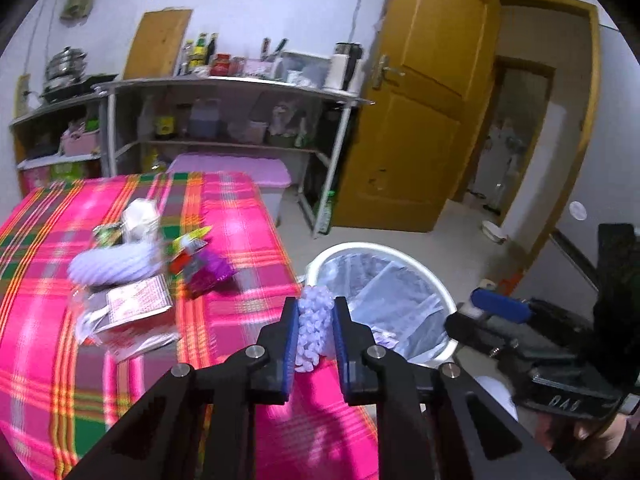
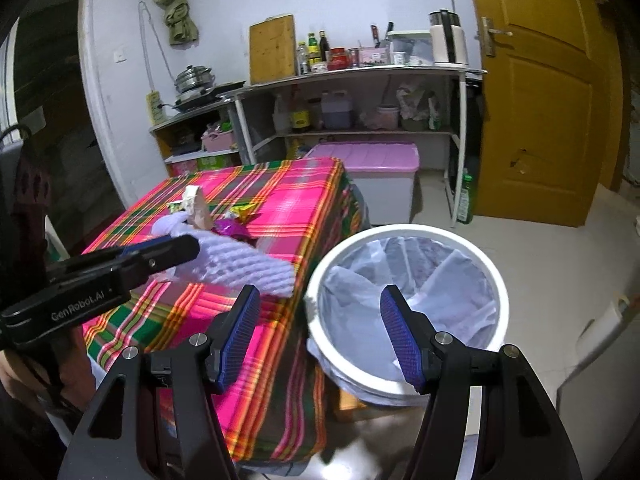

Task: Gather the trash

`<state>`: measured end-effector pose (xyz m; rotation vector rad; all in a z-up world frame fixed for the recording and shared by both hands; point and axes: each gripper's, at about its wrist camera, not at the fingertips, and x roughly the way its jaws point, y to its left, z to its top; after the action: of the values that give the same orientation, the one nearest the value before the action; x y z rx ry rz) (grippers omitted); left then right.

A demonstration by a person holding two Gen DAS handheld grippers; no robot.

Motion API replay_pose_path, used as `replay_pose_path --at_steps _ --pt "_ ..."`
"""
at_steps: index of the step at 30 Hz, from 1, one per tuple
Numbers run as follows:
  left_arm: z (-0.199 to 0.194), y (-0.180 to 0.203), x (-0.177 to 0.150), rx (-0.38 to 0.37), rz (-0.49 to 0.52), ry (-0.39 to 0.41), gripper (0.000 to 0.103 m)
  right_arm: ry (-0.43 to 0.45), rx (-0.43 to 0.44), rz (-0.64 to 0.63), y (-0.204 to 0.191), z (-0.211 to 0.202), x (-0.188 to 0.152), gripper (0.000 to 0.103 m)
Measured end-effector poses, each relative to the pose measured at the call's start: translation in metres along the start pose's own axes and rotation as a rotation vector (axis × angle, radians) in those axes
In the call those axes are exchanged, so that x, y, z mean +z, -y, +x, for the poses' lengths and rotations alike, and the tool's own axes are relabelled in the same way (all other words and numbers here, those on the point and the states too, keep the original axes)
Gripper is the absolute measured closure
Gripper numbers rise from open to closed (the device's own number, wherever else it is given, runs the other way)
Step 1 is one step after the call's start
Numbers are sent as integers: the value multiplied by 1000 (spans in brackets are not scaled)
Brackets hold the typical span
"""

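My left gripper (image 1: pixel 315 312) is shut on a pale lilac foam fruit net (image 1: pixel 314 326) and holds it over the table's right edge, beside the white bin (image 1: pixel 440 292); the net also shows in the right wrist view (image 2: pixel 244 264). A second foam net (image 1: pixel 112 264), a white paper wad (image 1: pixel 138 216), a purple wrapper (image 1: pixel 208 272), a red-yellow wrapper (image 1: pixel 188 246) and a clear packet (image 1: pixel 136 304) lie on the pink plaid tablecloth (image 1: pixel 52 360). My right gripper (image 2: pixel 320 320) is open and empty, above the rim of the bin (image 2: pixel 496 280), which has a clear liner.
A metal shelf (image 1: pixel 240 84) with bottles and a kettle stands at the back wall. A pink-lidded box (image 2: pixel 368 160) sits on the floor behind the table. A yellow door (image 1: pixel 416 120) stands open at the right.
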<state>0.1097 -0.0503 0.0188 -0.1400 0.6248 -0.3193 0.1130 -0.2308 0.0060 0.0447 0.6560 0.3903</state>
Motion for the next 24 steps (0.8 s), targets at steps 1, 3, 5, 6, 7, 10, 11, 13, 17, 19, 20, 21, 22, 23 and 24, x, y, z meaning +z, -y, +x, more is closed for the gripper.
replay_pose_path --at_steps 1,3,5,6,7,10,11,13,17,19,20,21,22,23,24 --pt "2 5 3 -12 10 5 86 2 -7 6 3 -1 0 40" --pt "11 15 7 -39 33 4 86 3 -24 16 10 -3 -2 40" --pt "22 20 9 -55 44 -12 86 1 -32 27 17 -4 -2 40" --pt "31 23 8 -65 43 -28 86 -1 -40 34 21 -5 -3 40" --pt "37 24 7 -71 42 -38 85 -3 -46 38 23 -5 -5 40" --pt "58 26 3 -72 39 -78 85 -10 -58 53 32 -5 -7 40" --pt "64 26 1 -77 39 -90 85 -12 -61 59 34 -5 -8 40" --pt "73 28 -2 -73 41 -106 84 -17 -65 70 39 -4 -10 40" --pt "85 29 -5 -75 46 -124 81 -26 -64 82 45 0 -12 40" --pt "91 30 -6 -73 51 -132 71 -31 -62 86 47 2 -14 40" --pt "94 31 -6 -75 51 -137 67 -33 -61 89 49 3 -14 40" --pt "95 29 -7 -79 47 -140 60 -34 -60 91 50 3 -15 40" --pt "95 28 -7 -81 45 -141 58 -36 -60 94 51 4 -15 40" --pt "96 29 -8 -81 47 -141 58 -38 -59 96 52 5 -16 40" --pt "97 29 -8 -77 52 -142 58 -39 -60 99 54 6 -16 40"
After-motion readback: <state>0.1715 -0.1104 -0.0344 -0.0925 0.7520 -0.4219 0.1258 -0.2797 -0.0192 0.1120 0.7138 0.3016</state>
